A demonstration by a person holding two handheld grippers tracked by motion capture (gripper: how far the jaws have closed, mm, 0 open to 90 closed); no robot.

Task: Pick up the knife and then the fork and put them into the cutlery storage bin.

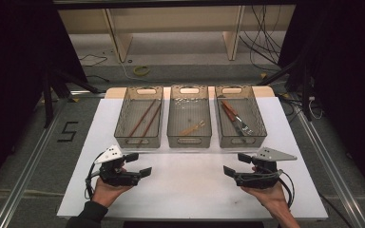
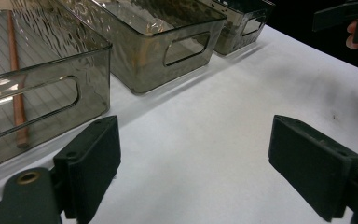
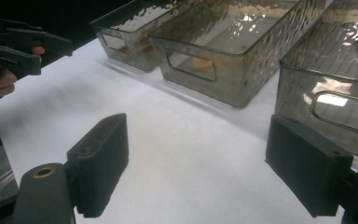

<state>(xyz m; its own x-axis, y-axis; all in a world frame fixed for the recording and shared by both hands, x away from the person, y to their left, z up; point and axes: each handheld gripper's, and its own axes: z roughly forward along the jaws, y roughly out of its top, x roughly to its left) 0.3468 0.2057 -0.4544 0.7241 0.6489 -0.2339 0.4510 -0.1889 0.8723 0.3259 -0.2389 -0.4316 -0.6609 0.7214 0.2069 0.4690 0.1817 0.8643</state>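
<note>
A: Chopsticks (image 1: 142,118) in the left bin (image 1: 139,137), long axis running away from the person, slightly slanted. Which gripper's closer?

B: Left gripper (image 1: 139,164), just in front of that bin's near wall, jaws wide apart, empty. Right gripper (image 1: 234,165) sits in front of the right bin (image 1: 240,137), jaws apart too, knife and fork (image 1: 236,121) inside.

A: So probably the left takes it, up and over the wall.

High view: fixed overhead at near side, facing forward and down, whole white table (image 1: 190,190) in frame. Left gripper view: low, close over tabletop, facing far-right. Right gripper view: low, close, facing far-left. Shared: middle bin (image 2: 158,42) (image 3: 233,51), table surface between.
</note>
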